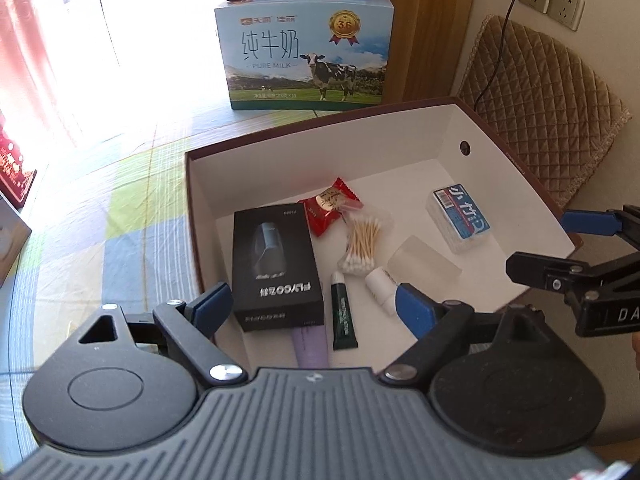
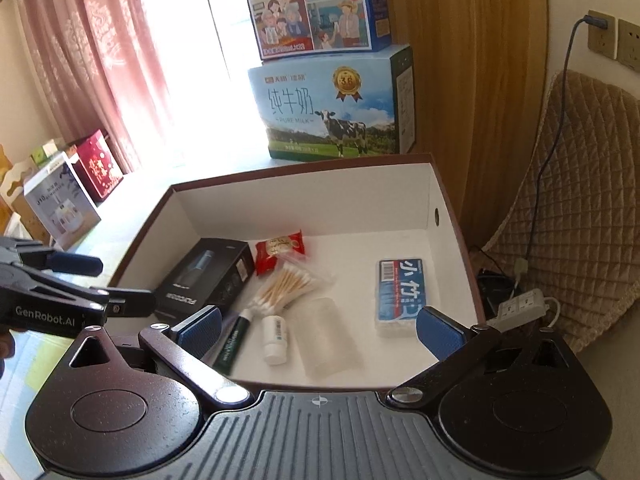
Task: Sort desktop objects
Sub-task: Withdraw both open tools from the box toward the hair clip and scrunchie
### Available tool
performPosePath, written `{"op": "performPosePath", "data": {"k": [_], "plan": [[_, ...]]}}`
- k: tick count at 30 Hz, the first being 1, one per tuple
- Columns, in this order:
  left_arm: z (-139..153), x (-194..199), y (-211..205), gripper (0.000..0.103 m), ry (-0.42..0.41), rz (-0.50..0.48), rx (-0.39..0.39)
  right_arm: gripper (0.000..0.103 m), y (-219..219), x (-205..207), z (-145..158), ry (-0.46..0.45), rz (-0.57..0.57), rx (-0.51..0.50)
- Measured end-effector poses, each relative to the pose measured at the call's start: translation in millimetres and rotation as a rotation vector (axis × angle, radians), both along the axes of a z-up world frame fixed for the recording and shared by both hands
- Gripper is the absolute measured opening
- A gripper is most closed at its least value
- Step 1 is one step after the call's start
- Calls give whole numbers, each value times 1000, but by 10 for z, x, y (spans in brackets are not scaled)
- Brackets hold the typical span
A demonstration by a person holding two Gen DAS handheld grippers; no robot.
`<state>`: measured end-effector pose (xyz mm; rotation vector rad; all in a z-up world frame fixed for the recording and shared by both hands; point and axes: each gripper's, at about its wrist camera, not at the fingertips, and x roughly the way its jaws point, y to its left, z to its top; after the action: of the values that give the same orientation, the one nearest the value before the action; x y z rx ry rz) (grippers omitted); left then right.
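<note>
Both hand-held grippers hover over the near edge of an open, white-lined storage box (image 1: pixel 400 136), and both are spread wide with nothing between their blue pads. The left hand-held gripper (image 1: pixel 316 308) straddles the near-left part of the box; the right hand-held gripper (image 2: pixel 318 330) hangs above its near-right part, and its side enters the left wrist view at 3 o'clock.

In the left wrist view everything sorted so far lies on the box floor. A black carton (image 1: pixel 276 264) sits at 9 o'clock. A red snack packet (image 1: pixel 330 206) lies toward 11 o'clock, just beside the carton's far corner. A bag of cotton swabs (image 1: pixel 360 242) lies at the centre, touching the packet. A green tube (image 1: pixel 343 316) lies at 6 o'clock, beside the carton. A small white bottle (image 1: pixel 380 286) lies on its side next to the tube. A frosted clear cup (image 1: pixel 424 260), also on its side, rests just past the bottle. A blue-labelled floss-pick case (image 1: pixel 458 216) lies at 2 o'clock, apart from the rest. Something pale purple (image 1: pixel 312 346) shows under the carton's near end, possibly a flat pouch.

The box stands on a checked tabletop (image 1: pixel 120 220). A milk carton case (image 1: pixel 306 52) stands at 12 o'clock beyond it.
</note>
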<state>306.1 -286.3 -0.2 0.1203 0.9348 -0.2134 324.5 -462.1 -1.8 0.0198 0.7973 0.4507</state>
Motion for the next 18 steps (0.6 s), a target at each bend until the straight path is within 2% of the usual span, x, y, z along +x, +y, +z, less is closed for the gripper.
{"op": "performPosePath", "data": {"k": [18], "plan": [[158,-576,448,87,-17,35,-16,101,309,-566,68,-6,2,20]]}}
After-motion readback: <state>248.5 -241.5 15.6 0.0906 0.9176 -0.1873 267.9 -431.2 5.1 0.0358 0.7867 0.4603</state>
